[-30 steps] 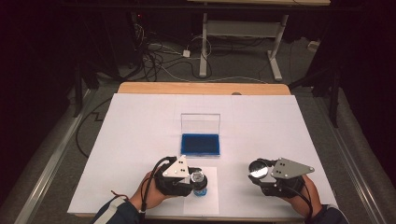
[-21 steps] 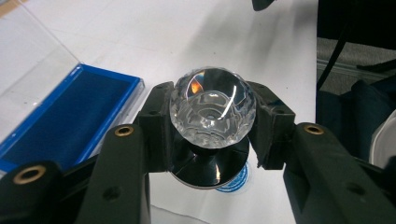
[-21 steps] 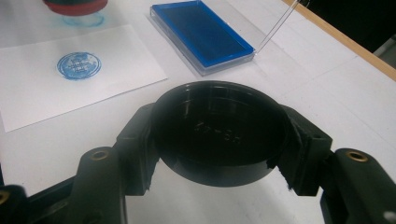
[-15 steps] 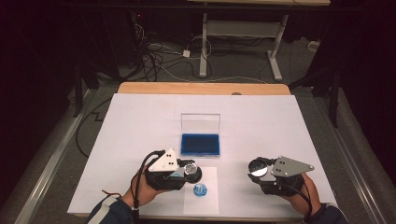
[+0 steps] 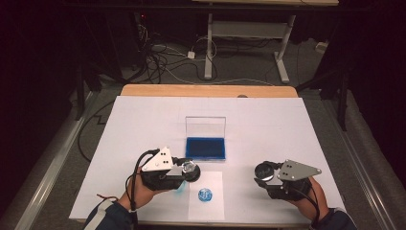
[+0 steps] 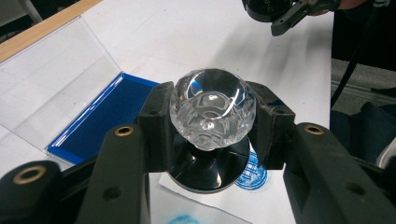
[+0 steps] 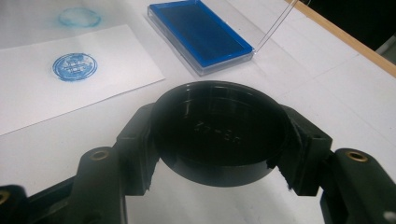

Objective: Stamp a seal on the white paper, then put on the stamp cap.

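Gripping the stamp (image 6: pixel 212 114) by its clear faceted knob, the left gripper (image 5: pixel 184 171) has its fingers (image 6: pixel 156 123) clamped on both sides of that knob; below it sits a round glossy black base. The stamp hangs just above the white paper sheet (image 5: pixel 213 203) near the counter's (image 5: pixel 143 120) front edge, beside a round blue imprint (image 5: pixel 205 194) on the sheet. A fainter blue smudge (image 7: pixel 79 17) marks the counter next to the paper. The right gripper (image 5: pixel 264 172) has its fingers (image 7: pixel 135 140) clamped on a round black cap (image 7: pixel 219 133), hollow side up, with faint raised lettering inside. The ink pad (image 5: pixel 206 147), blue, lies farther back in its open clear case (image 5: pixel 205 128).
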Demonstrator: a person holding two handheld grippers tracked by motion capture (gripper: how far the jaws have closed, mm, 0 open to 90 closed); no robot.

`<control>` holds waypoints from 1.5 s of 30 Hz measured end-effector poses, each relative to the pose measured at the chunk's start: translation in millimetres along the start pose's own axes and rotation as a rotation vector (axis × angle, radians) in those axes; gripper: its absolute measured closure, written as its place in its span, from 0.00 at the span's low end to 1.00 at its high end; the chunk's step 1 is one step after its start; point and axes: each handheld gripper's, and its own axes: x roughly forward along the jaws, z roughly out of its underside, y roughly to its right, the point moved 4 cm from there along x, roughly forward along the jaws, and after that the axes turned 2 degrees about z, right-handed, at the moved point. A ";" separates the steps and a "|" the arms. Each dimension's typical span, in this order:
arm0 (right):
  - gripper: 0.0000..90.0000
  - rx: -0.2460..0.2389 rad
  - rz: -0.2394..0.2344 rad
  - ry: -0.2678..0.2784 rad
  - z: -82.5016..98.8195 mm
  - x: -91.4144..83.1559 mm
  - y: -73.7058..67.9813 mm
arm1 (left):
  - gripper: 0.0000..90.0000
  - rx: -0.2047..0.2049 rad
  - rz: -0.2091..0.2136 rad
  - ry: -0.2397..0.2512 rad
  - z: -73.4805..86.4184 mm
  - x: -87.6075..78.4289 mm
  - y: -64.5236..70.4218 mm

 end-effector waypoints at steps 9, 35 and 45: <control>0.43 0.004 -0.003 -0.005 0.5 1.4 0.5 | 0.60 -0.006 -0.022 0.007 2.2 -5.4 -5.7; 0.43 -0.012 -0.026 -0.012 -2.2 9.7 -4.7 | 0.60 0.005 -0.060 0.068 -10.8 -19.7 -12.0; 0.43 -0.032 -0.046 0.001 -16.3 22.7 -10.9 | 0.60 0.012 -0.039 0.097 -20.4 -19.3 -10.3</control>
